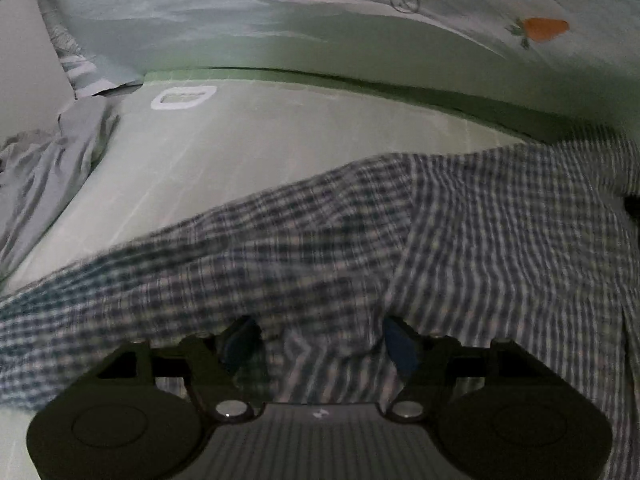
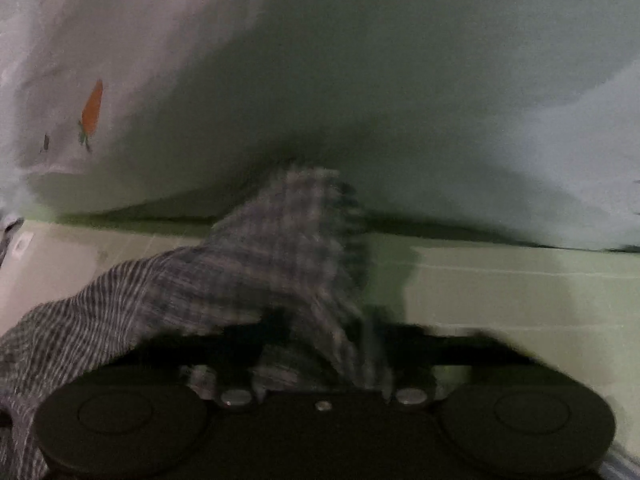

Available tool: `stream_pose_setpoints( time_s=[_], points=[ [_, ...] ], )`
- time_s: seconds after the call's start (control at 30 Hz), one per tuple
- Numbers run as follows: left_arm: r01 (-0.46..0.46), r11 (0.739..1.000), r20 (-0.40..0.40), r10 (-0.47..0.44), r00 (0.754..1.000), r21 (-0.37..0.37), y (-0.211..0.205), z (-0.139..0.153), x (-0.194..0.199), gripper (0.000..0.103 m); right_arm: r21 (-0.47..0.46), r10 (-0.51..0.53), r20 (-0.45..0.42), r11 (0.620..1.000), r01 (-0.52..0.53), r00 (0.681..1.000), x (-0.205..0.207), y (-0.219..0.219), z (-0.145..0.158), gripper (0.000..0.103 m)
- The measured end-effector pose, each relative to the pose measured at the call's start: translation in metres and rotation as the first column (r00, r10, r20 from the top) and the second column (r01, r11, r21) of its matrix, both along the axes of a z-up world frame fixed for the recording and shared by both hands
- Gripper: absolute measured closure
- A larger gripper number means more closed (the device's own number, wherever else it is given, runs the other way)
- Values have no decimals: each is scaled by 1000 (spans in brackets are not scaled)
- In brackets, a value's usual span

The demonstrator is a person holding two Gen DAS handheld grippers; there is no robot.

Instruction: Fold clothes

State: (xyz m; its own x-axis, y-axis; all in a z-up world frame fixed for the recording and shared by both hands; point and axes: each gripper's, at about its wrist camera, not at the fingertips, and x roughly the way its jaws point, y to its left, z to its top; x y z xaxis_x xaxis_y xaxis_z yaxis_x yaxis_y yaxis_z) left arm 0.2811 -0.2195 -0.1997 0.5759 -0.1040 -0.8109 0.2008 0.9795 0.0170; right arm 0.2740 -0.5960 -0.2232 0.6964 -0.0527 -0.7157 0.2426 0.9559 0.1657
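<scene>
Between our two grippers the checked shirt [image 1: 400,240] stretches sideways, left gripper [image 1: 320,344] apart around cloth, right gripper [image 2: 320,344] clamping a bunch.

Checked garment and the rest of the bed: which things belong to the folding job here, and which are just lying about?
Belongs to the job:
- checked garment
- left gripper
- right gripper, fabric bunched over it

Just lying about:
- carrot-print quilt
- grey cloth at the bed's edge
- green sheet underneath

place: home bedroom | cues: bed mattress [image 1: 280,152], carrot-print quilt [image 1: 320,32], rumpled sheet [image 1: 48,168]
</scene>
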Motion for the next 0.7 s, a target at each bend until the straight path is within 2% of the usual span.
stream_pose_setpoints(
  time_s=[0.13,0.23,0.37,0.4,0.43,0.5,0.6,0.7],
  points=[
    [0,1000,41,0,999,-8,0,-3,13,29,-40,11,28,999,-10,1000,31,-5,0,100],
    [6,1000,70,-6,997,-8,-3,-7,22,29,-27,12,2,1000,-12,1000,56,-13,-4,100],
    [-11,1000,66,11,998,-15,-4,-8,30,29,-60,21,-12,998,-22,1000,55,-12,-5,97],
    [-14,1000,62,15,998,-20,-3,-6,28,29,-64,8,-13,998,-9,1000,53,-13,-2,80],
    [-17,1000,57,19,998,-24,-1,-4,27,30,-77,-19,-6,997,18,1000,50,-14,4,54],
    [-19,999,57,21,998,-38,6,2,19,30,-110,-71,31,991,74,997,36,-16,20,27],
    [-21,998,68,25,997,-62,23,14,-1,30,-132,-71,87,988,82,994,-13,-11,42,16],
    [-30,996,80,37,996,-81,40,27,-28,29,-183,-60,78,980,73,995,-74,14,47,6]
  ],
)
